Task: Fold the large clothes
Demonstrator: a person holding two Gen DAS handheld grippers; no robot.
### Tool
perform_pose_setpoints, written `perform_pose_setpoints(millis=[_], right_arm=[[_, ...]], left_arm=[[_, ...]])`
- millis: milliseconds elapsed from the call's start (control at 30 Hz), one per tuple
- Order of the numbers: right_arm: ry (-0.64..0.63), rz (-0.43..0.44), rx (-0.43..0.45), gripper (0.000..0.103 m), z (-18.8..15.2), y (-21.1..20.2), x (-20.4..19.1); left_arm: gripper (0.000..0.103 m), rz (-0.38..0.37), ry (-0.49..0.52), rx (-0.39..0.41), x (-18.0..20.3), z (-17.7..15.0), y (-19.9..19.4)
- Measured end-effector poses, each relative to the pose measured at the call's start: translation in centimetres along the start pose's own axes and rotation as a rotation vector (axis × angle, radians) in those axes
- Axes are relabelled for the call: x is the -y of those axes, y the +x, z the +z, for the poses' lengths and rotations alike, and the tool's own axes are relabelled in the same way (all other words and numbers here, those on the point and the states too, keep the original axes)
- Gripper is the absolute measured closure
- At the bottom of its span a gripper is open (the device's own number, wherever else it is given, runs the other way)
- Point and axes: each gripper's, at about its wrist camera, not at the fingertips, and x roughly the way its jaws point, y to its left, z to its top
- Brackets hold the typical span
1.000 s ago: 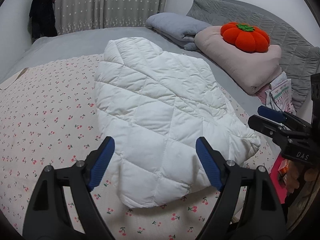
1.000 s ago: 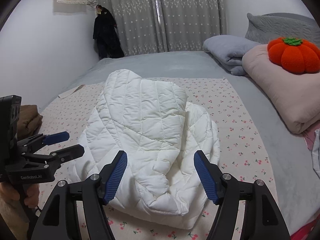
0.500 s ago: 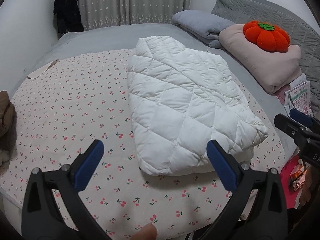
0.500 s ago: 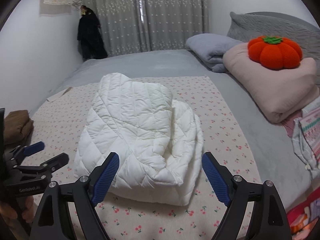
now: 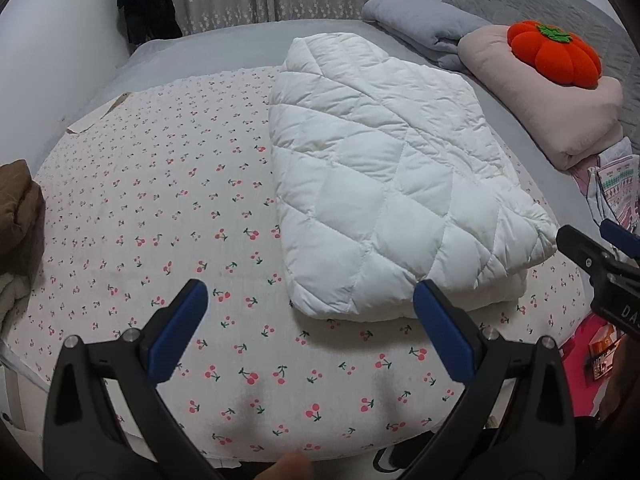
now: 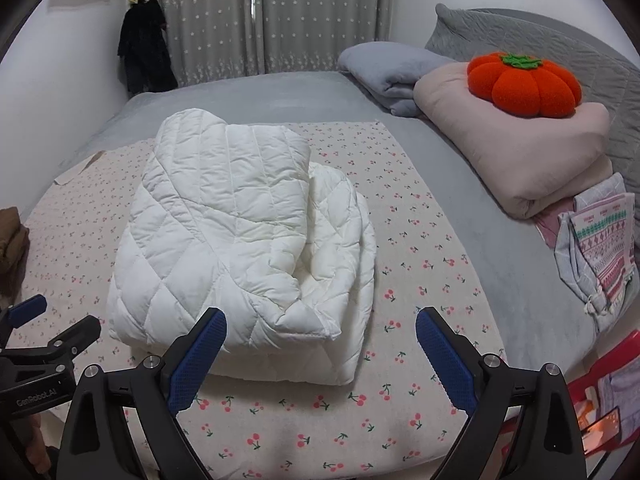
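- Left gripper (image 5: 306, 320): jaws spread wide, nothing between them. It hangs over the near edge of the bed, above bare cherry-print sheet (image 5: 160, 200).
- Right gripper (image 6: 318, 344): jaws equally wide, also empty. It hangs over the same near edge, a little to the right; it shows at the right margin of the left wrist view.
- Neither gripper touches cloth.
- Jacket (image 5: 384, 168): white quilted, folded into a thick bundle on the sheet, middle of the bed. Nearest end lies just beyond both sets of fingertips.
- Long axis runs from the near edge away toward the far edge and curtains, roughly in line with both grippers' fingers.
- From the left gripper the bundle sits ahead and to the right; its left long edge is straight and closed.
- From the right gripper (image 6: 318, 344) the jacket (image 6: 240, 232) sits ahead and slightly left; its near right corner shows stacked, open layers.
- Judgement: folding looks nearly finished. If another fold is wanted, the near end is what either gripper reaches first, the right one being nearer the loose layers.
- Beyond: pink folded blanket (image 6: 520, 160) with a pumpkin cushion (image 6: 524, 80) at the right edge, well apart from the jacket.
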Motion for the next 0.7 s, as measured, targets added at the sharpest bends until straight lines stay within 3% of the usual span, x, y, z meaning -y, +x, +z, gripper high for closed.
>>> perform_pose_setpoints(millis=[700], right_arm=[[-0.022,0.013,-0.036,0.006,-0.18,0.76,-0.25]], left_arm=[[0.001,-0.010,0.016,-0.016,0.46,-0.15,0.15]])
